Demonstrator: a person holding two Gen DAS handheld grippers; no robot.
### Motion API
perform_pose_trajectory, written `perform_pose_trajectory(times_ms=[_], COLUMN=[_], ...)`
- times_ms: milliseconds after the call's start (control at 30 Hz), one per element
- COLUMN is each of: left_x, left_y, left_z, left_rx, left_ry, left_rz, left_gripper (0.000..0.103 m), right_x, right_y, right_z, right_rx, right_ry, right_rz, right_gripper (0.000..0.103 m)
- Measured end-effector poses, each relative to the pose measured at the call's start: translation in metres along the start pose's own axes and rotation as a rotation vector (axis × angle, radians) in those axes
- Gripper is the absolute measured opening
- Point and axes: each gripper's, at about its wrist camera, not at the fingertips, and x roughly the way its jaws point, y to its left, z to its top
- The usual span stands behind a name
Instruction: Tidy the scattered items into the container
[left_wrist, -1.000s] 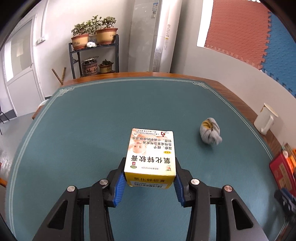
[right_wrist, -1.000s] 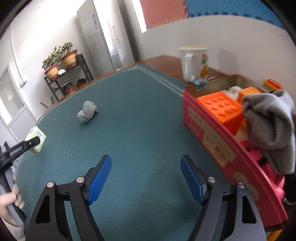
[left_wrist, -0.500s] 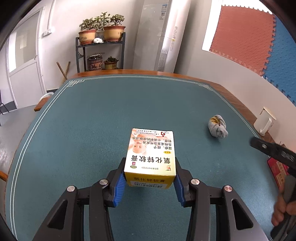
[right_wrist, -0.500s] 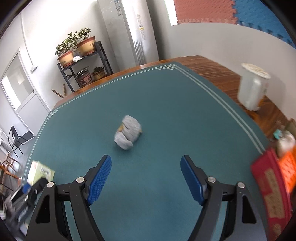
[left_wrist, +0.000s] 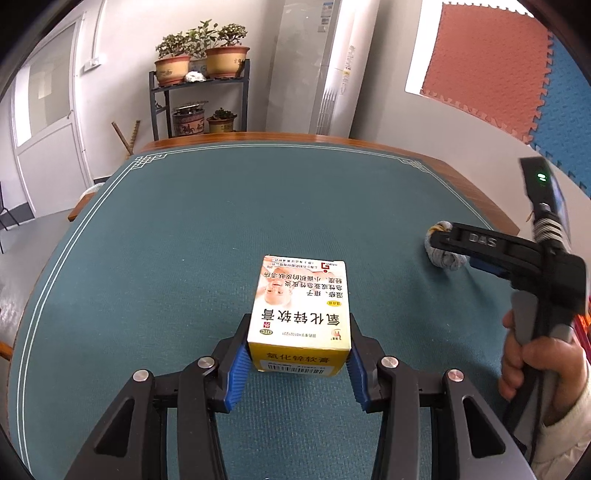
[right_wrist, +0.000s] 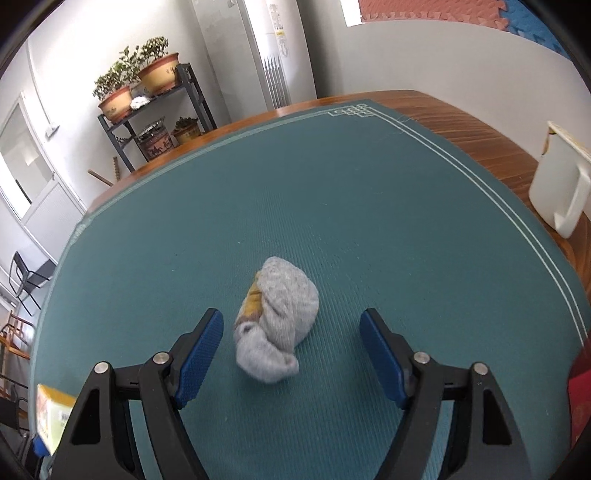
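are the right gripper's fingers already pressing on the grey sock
No: in the right wrist view the rolled grey sock lies on the green mat between the right gripper fingers, with clear gaps on both sides.

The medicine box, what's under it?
The medicine box sits between the left gripper's blue pads, green table mat around it. Whether its base touches the mat is hidden.
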Motion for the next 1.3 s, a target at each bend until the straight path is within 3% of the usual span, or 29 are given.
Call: perform_pose_trajectory(times_ms=[100,167,400,700,1033,1167,1300], left_x=[0.001,0.001,-0.007,-0.02,-0.035,-0.04,-0.047], left_y=[-0.003,-0.004,-0.005,-0.02,-0.045,-0.062,-0.083], left_z=[-0.001,-0.002,-0.004,-0.006,-0.011,-0.015,-0.02], left_rx=[0.007,0.01,0.02,0.06,0.108,0.137,0.166], left_ry=[0.001,0.002,-0.017,-0.037,-0.051,-0.045,-0.04], left_rz=[-0.001,-0.001,-0.017,-0.042,-0.075,-0.102,-0.132], left_gripper=[0.047,0.046,0.047,0.047,0.047,0.047,0.047], right_x=[0.006,0.005,-0.023,-0.125,-0.252,-0.289,-0.306], right_y=[0.005,0.009,-0.005,-0.046,-0.159,-0.198,-0.226], right_z=[0.0,-0.002,-0.014,-0.045,-0.096,-0.114,-0.128], right_rx=[-0.04,-0.072,-0.045,-0.026,0.114,0.158,0.203], right_ry=[0.01,0.017,-0.007,-0.165,-0.322,-0.351,-0.351], right_rz=[-0.028,-0.04,-0.045,-0.084,-0.282,-0.386,-0.438], right_gripper=[0.06,0.044,0.043,0.043,0.043,0.043,0.043])
